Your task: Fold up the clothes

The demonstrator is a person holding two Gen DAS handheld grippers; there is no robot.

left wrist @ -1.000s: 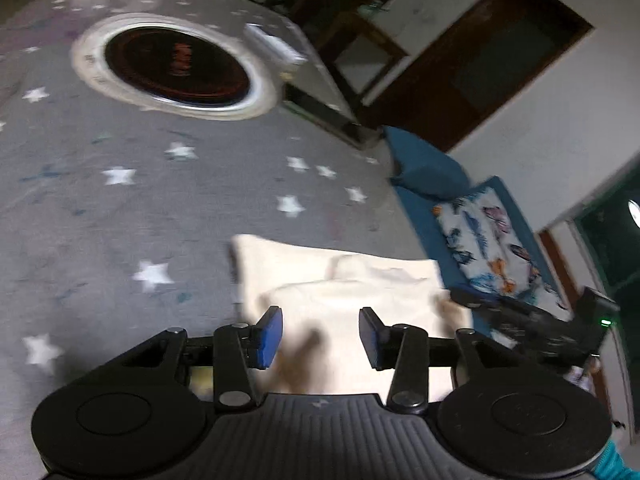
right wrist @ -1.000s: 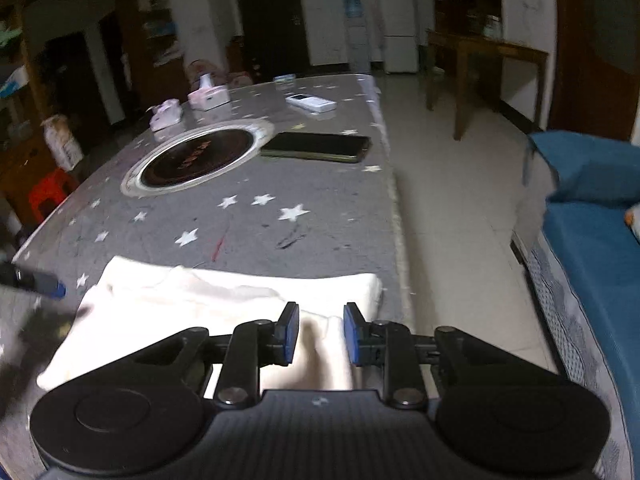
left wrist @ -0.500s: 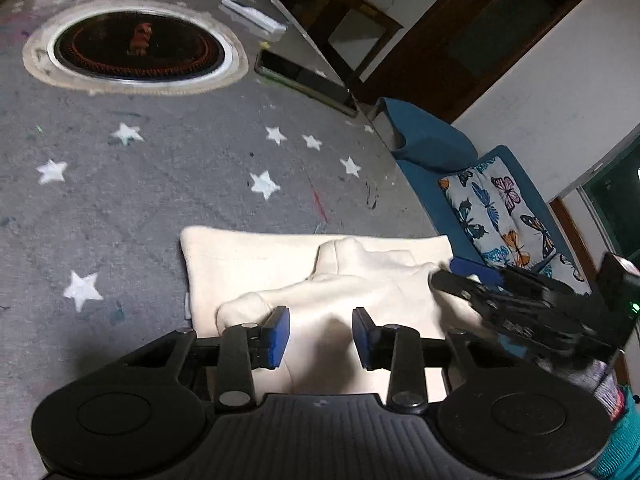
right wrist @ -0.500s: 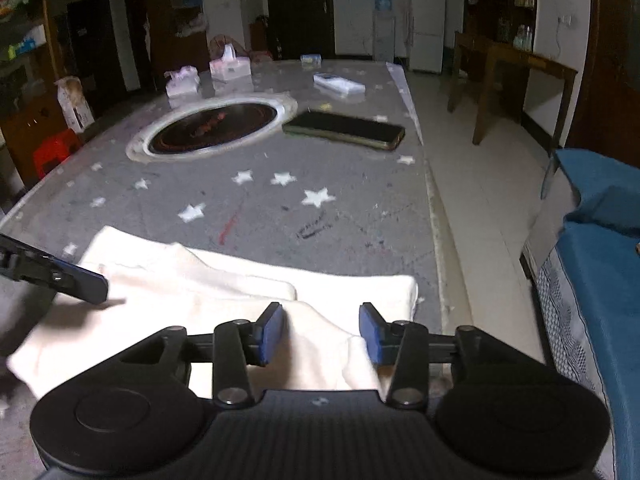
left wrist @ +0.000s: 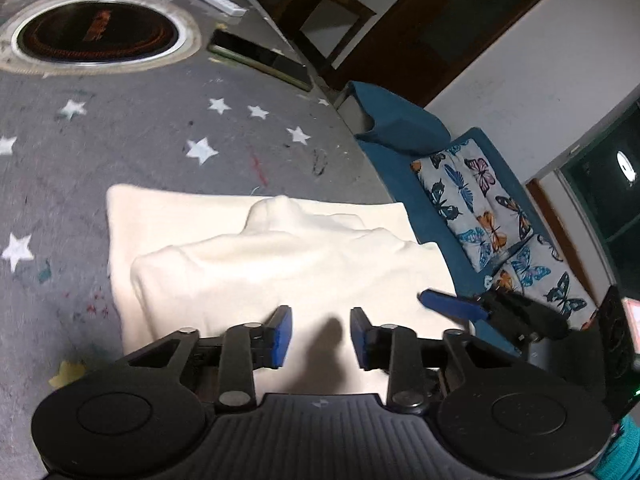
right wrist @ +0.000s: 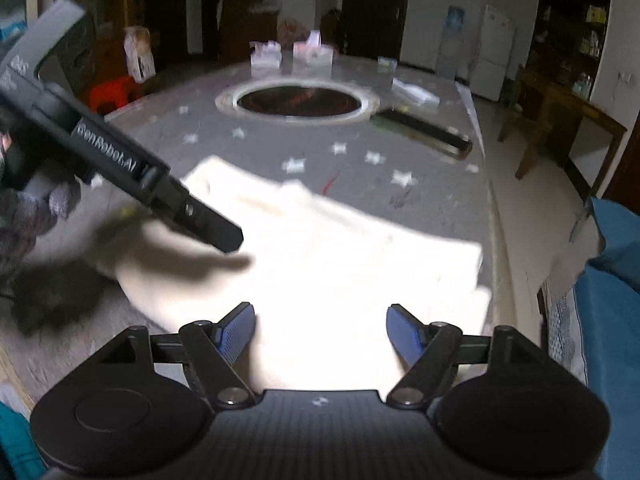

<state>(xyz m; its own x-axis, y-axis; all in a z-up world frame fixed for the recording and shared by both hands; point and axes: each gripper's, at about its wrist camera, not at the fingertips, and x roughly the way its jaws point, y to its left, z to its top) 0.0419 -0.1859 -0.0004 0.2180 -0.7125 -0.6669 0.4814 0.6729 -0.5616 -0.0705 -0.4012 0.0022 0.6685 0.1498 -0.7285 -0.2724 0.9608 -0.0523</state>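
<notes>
A cream garment (left wrist: 272, 256) lies folded in layers on the grey star-patterned tablecloth (left wrist: 120, 136), near the table's right edge. It also shows in the right wrist view (right wrist: 344, 264), overexposed. My left gripper (left wrist: 319, 336) hovers over the garment's near edge, jaws apart and empty. My right gripper (right wrist: 320, 330) is wide open and empty above the garment's near side. The right gripper's blue fingertip (left wrist: 448, 304) shows in the left wrist view at the garment's right edge. The left gripper's body (right wrist: 120, 164) shows at the left of the right wrist view.
A round inset hotplate (left wrist: 96, 34) sits in the table's middle. A dark phone (left wrist: 260, 60) and a white remote (left wrist: 214, 0) lie beyond it. Tissue boxes (right wrist: 292, 54) stand at the far end. A blue sofa with butterfly cushions (left wrist: 480, 208) is right of the table.
My right gripper has opened wide and let go of the garment, pulling back. My left gripper has stayed open and shifted slightly over the folded garment, which now lies flatter.
</notes>
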